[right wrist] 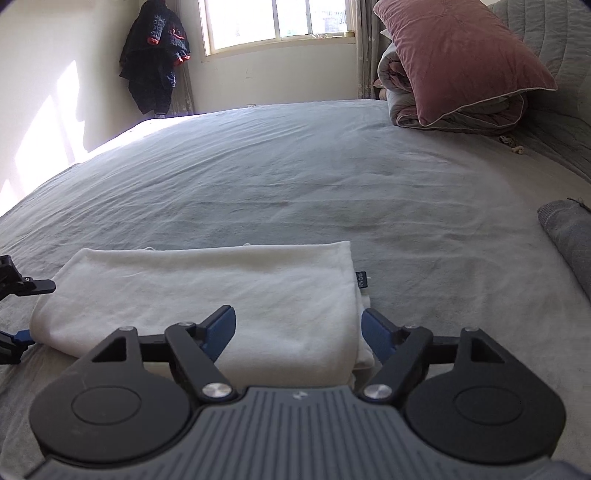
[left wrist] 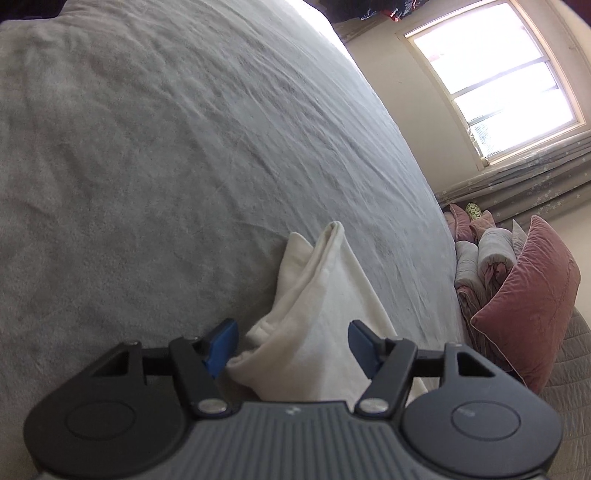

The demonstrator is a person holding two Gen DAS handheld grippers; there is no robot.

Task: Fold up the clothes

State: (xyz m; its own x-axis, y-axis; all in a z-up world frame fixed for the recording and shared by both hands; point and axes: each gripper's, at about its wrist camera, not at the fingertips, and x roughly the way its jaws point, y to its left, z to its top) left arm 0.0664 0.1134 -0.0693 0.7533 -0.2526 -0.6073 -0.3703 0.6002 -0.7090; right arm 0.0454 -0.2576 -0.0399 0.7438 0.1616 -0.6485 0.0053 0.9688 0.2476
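A folded white garment (right wrist: 207, 295) lies on the grey bed sheet (right wrist: 295, 177), with a small dark label at its right edge. My right gripper (right wrist: 298, 334) is open, its blue pads on either side of the garment's near right corner. In the left wrist view the same white garment (left wrist: 317, 314) shows end-on, with stacked folds. My left gripper (left wrist: 291, 345) is open around that end, and its black fingers (right wrist: 22, 288) show at the left edge of the right wrist view.
A pink pillow (right wrist: 454, 55) rests on a rolled duvet (right wrist: 461, 107) at the head of the bed. A folded grey cloth (right wrist: 569, 240) lies at the right. Dark clothes (right wrist: 155, 55) hang by the window (right wrist: 277, 18).
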